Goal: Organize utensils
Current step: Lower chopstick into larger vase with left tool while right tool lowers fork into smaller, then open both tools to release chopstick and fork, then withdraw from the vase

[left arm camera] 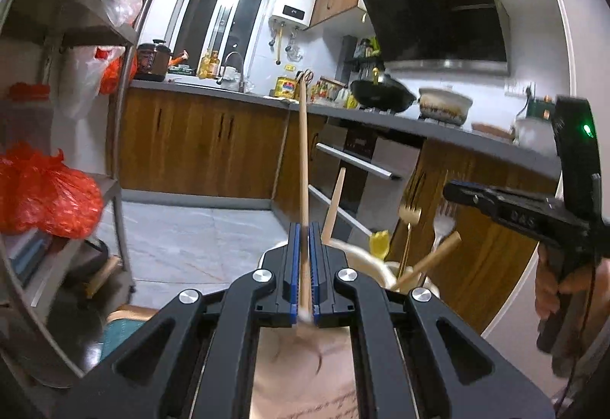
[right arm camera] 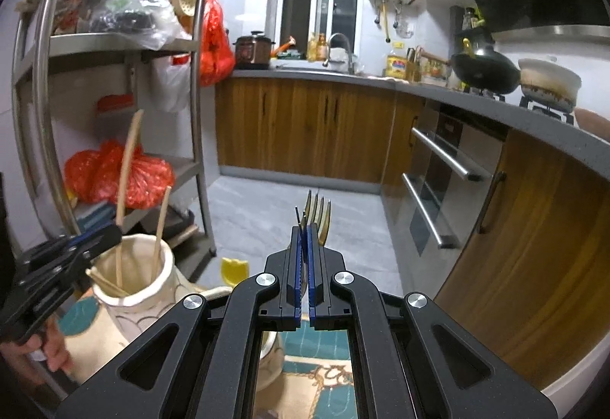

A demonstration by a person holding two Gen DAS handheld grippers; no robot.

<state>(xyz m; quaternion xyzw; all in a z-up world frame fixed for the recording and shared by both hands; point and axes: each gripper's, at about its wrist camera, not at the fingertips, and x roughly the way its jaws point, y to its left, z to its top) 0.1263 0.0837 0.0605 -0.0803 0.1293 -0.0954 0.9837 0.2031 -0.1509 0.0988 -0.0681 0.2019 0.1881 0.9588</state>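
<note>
My left gripper (left arm camera: 304, 228) is shut on a long wooden chopstick (left arm camera: 302, 152) that stands upright above the cream ceramic utensil jar (right arm camera: 133, 289). The jar holds more chopsticks (right arm camera: 160, 228); in the left wrist view a gold fork (left arm camera: 410, 213) and a silver fork (left arm camera: 442, 224) stand by the jar's rim (left arm camera: 381, 266). My right gripper (right arm camera: 304, 228) is shut on a gold fork (right arm camera: 320, 213), tines up, to the right of the jar. The right gripper also shows in the left wrist view (left arm camera: 453, 190), and the left gripper in the right wrist view (right arm camera: 110, 236).
A steel shelf rack (right arm camera: 198, 114) with red bags stands at left. Wooden cabinets, an oven (right arm camera: 438, 182) and a counter with a wok (right arm camera: 484, 68) and pot run along the back and right. A yellow object (right arm camera: 234, 268) lies beside the jar. A patterned cloth (right arm camera: 305, 373) lies below.
</note>
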